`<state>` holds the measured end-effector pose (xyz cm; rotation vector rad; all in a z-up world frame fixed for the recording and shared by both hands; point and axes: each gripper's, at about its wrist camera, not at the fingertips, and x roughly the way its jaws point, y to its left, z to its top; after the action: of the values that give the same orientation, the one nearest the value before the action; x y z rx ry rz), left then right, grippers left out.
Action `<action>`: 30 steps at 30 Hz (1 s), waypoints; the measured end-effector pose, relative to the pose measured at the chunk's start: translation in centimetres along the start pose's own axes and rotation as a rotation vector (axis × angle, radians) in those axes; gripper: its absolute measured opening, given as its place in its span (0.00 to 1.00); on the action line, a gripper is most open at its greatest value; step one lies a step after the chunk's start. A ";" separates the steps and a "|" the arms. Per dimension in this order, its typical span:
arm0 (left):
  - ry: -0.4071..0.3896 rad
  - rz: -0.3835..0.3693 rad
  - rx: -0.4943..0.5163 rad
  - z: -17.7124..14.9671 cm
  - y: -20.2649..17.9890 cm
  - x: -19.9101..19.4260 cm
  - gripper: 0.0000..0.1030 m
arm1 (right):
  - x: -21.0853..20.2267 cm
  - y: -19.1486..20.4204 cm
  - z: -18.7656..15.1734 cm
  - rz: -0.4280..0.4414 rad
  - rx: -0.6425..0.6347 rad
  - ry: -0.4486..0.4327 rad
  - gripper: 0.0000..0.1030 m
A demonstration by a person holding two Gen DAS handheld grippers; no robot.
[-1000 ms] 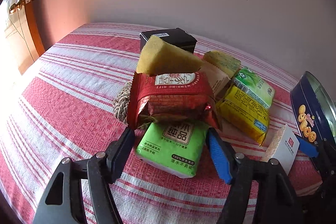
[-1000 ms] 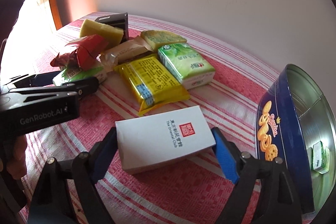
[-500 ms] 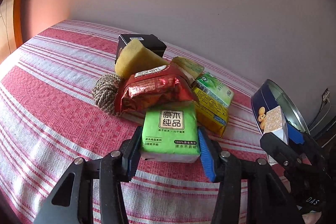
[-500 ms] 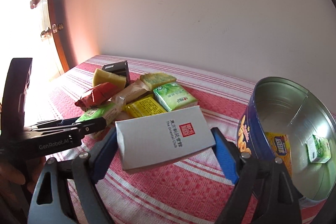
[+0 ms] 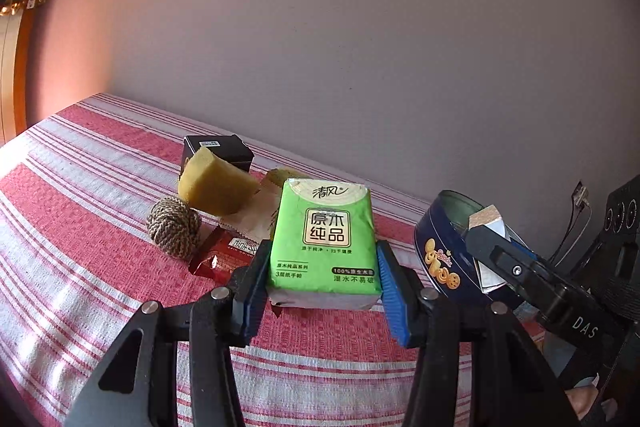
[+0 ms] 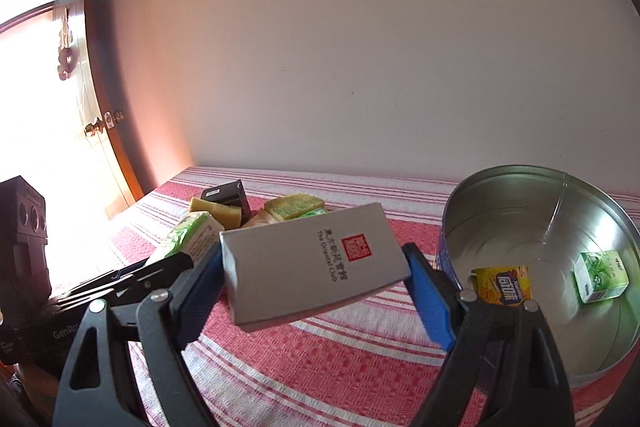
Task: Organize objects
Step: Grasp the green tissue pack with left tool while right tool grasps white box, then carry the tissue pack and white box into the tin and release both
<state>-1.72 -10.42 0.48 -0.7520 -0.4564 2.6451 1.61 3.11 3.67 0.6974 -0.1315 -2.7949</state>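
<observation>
Your left gripper (image 5: 322,281) is clamped on the green tissue pack (image 5: 325,245), held clear of the striped cloth (image 5: 80,227), with the rope ball (image 5: 174,227) and yellow sponge (image 5: 214,185) beyond to its left. Your right gripper (image 6: 316,285) pinches the white box (image 6: 312,265) across its width, jaws wide. The blue tin (image 6: 580,211) sits just ahead to its right, holding a yellow packet (image 6: 502,285) and a small green pack (image 6: 600,275).

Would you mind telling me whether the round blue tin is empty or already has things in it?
Not empty. The right wrist view shows the blue tin without a lid, with a yellow packet and a green pack lying inside.
</observation>
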 end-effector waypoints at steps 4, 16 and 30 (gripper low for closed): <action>-0.050 0.098 0.004 -0.2 -0.2 -0.7 0.50 | -1.2 -0.3 0.5 -0.001 -0.001 -0.048 0.84; -0.203 0.250 0.064 0.1 -3.8 -3.3 0.50 | -5.7 -2.9 1.5 -0.085 0.013 -0.207 0.84; -0.148 0.159 0.224 -0.8 -13.1 -0.2 0.50 | -7.5 -8.0 1.6 -0.243 0.062 -0.250 0.84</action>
<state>2.07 1.27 5.07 -0.5456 -0.1380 2.8510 5.45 12.88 7.33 0.3960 -0.1935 -3.1154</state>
